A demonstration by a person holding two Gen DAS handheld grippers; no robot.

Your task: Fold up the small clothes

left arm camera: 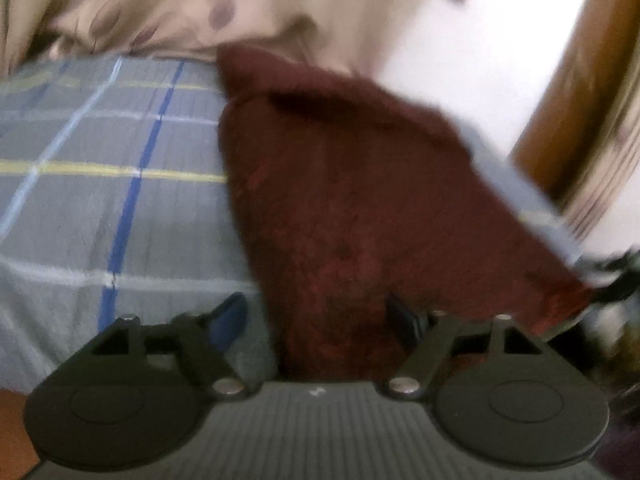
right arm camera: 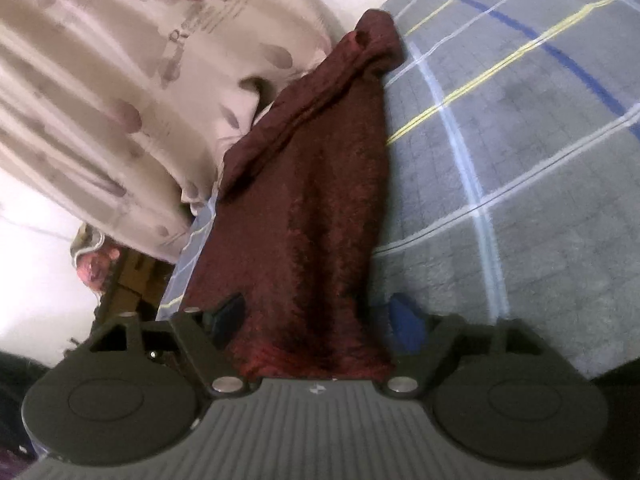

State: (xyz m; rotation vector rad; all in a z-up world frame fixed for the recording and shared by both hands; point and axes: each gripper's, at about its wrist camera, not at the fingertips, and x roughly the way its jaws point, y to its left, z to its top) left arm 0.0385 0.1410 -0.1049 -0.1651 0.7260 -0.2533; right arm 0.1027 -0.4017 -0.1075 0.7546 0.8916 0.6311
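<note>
A dark maroon fuzzy garment [left arm camera: 340, 200] lies on a grey plaid bedsheet [left arm camera: 100, 200]. In the left wrist view my left gripper [left arm camera: 320, 320] is open, its fingers spread wide over the garment's near end. In the right wrist view the same garment [right arm camera: 312, 200] stretches away, with a rolled fold along its far left edge. My right gripper [right arm camera: 316, 320] is open too, with the garment's near edge lying between its fingers. Whether either gripper touches the cloth is hard to tell.
A beige patterned curtain [right arm camera: 100, 80] hangs beside the bed, also in the left wrist view [left arm camera: 180, 4]. The bed's edge [right arm camera: 192, 240] runs along the garment's left side, with clutter below. A wooden door frame [left arm camera: 568, 80] stands at the right.
</note>
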